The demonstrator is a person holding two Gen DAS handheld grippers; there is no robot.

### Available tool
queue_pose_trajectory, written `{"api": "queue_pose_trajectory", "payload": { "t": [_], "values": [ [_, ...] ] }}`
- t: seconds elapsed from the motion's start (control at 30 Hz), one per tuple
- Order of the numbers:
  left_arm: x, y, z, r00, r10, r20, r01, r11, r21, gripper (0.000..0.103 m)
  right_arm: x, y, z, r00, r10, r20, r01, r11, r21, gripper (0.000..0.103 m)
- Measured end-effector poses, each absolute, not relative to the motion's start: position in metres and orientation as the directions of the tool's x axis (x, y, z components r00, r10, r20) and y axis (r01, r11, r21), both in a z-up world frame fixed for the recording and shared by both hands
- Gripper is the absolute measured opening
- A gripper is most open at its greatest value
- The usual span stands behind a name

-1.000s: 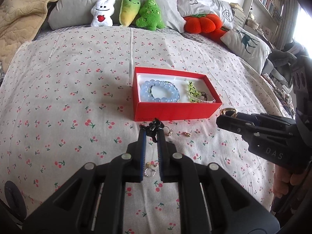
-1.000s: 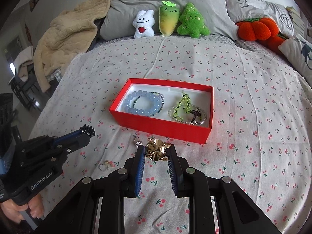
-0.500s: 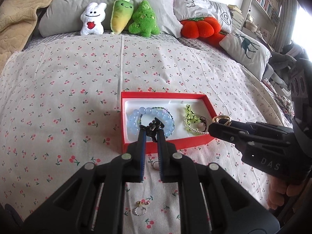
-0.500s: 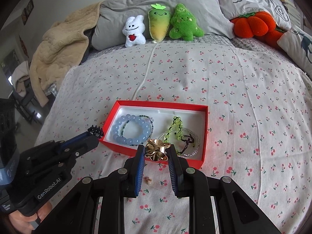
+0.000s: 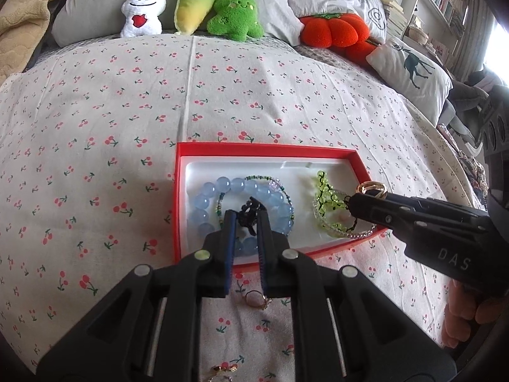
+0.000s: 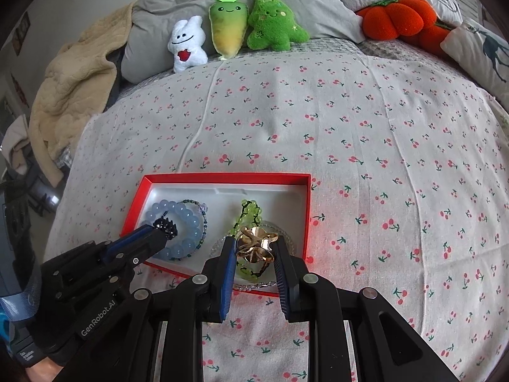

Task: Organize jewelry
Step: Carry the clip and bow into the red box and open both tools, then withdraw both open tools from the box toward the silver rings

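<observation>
i have the left hand-held gripper point(image 5: 246, 216) closed down on a small black beaded piece point(image 5: 249, 211), and from my left wrist view it hangs over the left half of the red box point(image 5: 241, 148), right above the blue bead bracelet point(image 5: 206, 199). a thin green bead strand point(image 5: 276, 180) lies looped with that bracelet on the white lining.

my right hand-held gripper point(image 6: 256, 248) is pinched onto a gold flower-shaped piece point(image 6: 256, 246), its two blue-padded fingers point(image 6: 227, 264) set apart only as far as the piece is wide. it sits over the right half of the box, above the lime green bead bracelet point(image 6: 249, 213) and a clear crystal strand point(image 6: 254, 285) whose end trails near the front wall. in the left wrist view the gold piece point(image 5: 372, 187) shows at the tip of the right hand-held gripper point(image 5: 366, 199), over the box's right end.

the box rests on the bed's cherry-print sheet point(image 6: 366, 143). in front of it, on the sheet between my left fingers, lies a small ring with a pale stone point(image 5: 256, 297), and nearer still a small gold item point(image 5: 222, 371) that i cannot make out. at the head of the bed a white plush point(image 6: 187, 44), a yellow-green plush point(image 6: 227, 30) and a green tree plush point(image 6: 270, 22) lean on a grey pillow point(image 6: 318, 6).
</observation>
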State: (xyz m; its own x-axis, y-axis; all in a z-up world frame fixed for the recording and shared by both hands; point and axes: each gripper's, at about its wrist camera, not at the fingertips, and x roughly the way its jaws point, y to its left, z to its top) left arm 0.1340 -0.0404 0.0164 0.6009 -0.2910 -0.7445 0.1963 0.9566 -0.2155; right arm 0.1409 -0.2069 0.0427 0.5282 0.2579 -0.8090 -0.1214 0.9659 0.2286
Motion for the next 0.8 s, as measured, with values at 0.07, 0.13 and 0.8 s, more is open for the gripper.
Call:
{"api": "queue_pose_trajectory", "payload": {
  "t": [0.07, 0.13, 0.8],
  "values": [
    [0.132, -0.040, 0.019, 0.605, -0.288, -0.742, 0.197, 0.957, -0.211, 0.021, 0.142, -0.206, 0.043, 0.527, 0.259, -0.809, -0.123, 0.966, 0.229, 0.024],
    [0.128, -0.038, 0.023, 0.614, -0.283, -0.737, 0.201, 0.959, -0.201, 0.025, 0.143, -0.204, 0.042, 0.522, 0.261, -0.812, -0.127, 0.965, 0.228, 0.024],
    [0.085, -0.007, 0.030, 0.585, -0.214, -0.782, 0.131, 0.977, -0.170, 0.072, 0.127, -0.205, 0.051, 0.527, 0.261, -0.809, -0.118, 0.965, 0.235, 0.054]
  ]
}}
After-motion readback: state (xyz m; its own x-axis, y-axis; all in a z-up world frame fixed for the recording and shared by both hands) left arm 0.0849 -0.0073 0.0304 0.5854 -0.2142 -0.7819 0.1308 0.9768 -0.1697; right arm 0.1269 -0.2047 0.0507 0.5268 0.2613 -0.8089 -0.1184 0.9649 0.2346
